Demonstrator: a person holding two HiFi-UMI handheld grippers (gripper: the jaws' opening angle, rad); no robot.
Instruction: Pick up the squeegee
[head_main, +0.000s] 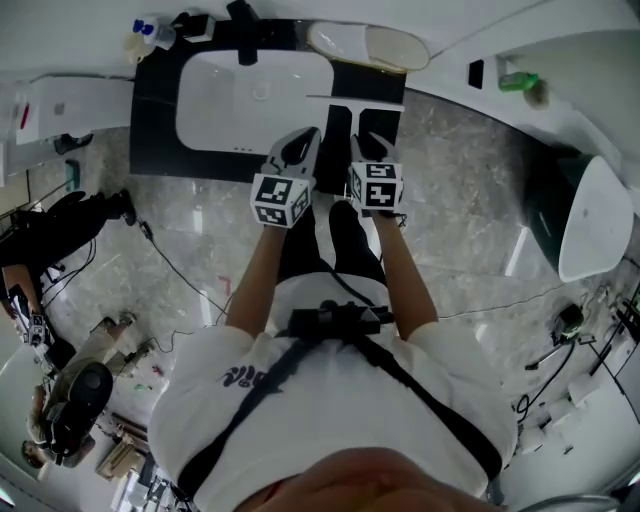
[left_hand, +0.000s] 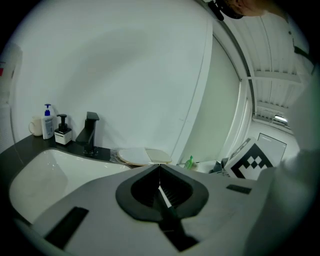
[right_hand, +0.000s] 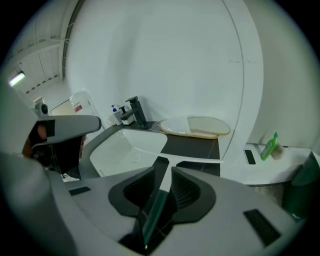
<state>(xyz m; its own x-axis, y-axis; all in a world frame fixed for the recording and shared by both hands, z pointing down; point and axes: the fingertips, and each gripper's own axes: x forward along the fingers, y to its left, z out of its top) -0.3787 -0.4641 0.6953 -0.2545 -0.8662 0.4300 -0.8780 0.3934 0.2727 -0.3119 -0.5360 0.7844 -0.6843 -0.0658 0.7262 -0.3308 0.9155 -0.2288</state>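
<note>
Item: squeegee (right_hand: 198, 159), T-shaped, lying flat on dark desk (head_main: 155, 100) at right edge of sink (head_main: 200, 110), blade across, handle toward person.
Handling: probably light, stiff frame with soft rubber edge; may skate on smooth desk.
Best hold: handle, near blade junction.
Right claw (right_hand: 164, 170): spread narrowly, pinching nothing, handle lined up beyond gap.
Left claw (left_hand: 159, 169): pressed together, empty.
Hidden or unclear: handle's near end hidden behind right claw; contact unclear; rubber edge indistinct.

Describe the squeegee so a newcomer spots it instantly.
Find the black counter with the white sink. On its bare strip right of the sink lies the squeegee: a flat T with a thin pale blade. The oval trays behind it are broad and rounded; it is slim and straight.
</note>
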